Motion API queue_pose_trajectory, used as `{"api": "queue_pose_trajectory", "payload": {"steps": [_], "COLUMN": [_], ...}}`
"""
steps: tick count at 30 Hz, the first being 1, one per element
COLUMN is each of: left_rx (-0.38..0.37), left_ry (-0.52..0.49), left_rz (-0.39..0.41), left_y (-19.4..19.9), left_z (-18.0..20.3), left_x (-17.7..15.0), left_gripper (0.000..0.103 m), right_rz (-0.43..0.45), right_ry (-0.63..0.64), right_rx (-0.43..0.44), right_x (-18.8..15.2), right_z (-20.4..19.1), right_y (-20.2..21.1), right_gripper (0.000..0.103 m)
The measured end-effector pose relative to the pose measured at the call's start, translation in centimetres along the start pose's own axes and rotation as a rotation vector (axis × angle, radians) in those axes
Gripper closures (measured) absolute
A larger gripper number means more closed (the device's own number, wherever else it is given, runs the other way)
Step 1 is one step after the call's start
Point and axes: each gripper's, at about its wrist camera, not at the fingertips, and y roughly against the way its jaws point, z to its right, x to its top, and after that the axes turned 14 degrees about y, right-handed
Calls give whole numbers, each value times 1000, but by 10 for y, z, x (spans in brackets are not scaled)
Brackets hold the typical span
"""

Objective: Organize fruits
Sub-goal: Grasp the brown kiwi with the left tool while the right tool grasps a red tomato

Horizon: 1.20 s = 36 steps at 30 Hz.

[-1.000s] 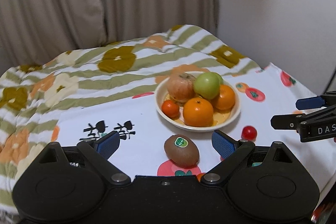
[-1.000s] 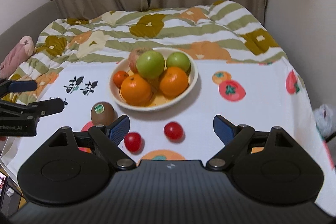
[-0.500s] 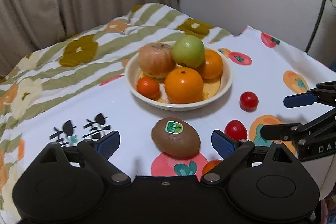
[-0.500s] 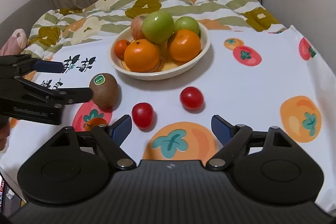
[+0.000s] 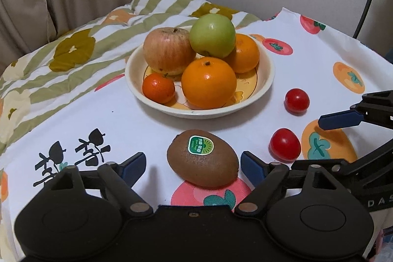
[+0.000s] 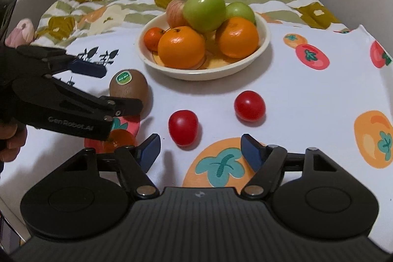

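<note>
Kiwi [image 5: 202, 161] before bowl [image 5: 266, 80], 2 tomatoes [image 5: 285, 147] right of kiwi

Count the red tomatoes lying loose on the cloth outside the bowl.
2. One tomato lies near the right gripper; the other tomato lies farther right, closer to the bowl. More could be hidden behind the grippers.

— Any lettering to read?
— "GenRobot.AI" on the left gripper [image 6: 118, 90] body, "DAS" on the right gripper [image 5: 343, 136], cut off at the edge. The kiwi [image 5: 202, 161] has a green sticker [image 5: 200, 144] — its characters perhaps Chinese, too small to read.
</note>
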Motion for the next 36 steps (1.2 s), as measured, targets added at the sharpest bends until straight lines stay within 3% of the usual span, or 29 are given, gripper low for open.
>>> {"api": "queue_pose_trajectory", "payload": {"steps": [3,8,12,20,36], "left_rx": [-3,18,8,15,51], "left_ry": [-21,-71,-90,-94,19], "left_rz": [-7,-8,-11,-10,15], "left_y": [-3,-9,-12,-12,8], "left_z": [3,8,9,13,3], "left_x": [-2,-5,-6,-6,1], "left_gripper": [18,20,32,33,34], "right_rz": [-9,-21,-24,-23,-26], "right_ry": [21,30,44,65,98], "right_rx": [11,27,32,38,62], "right_x": [2,4,5,8,17], "right_z": [-2,-2,-3,-6,-7], "right_y": [-5,-11,-14,-16,-22], "right_gripper": [16,25,25,33,52]}}
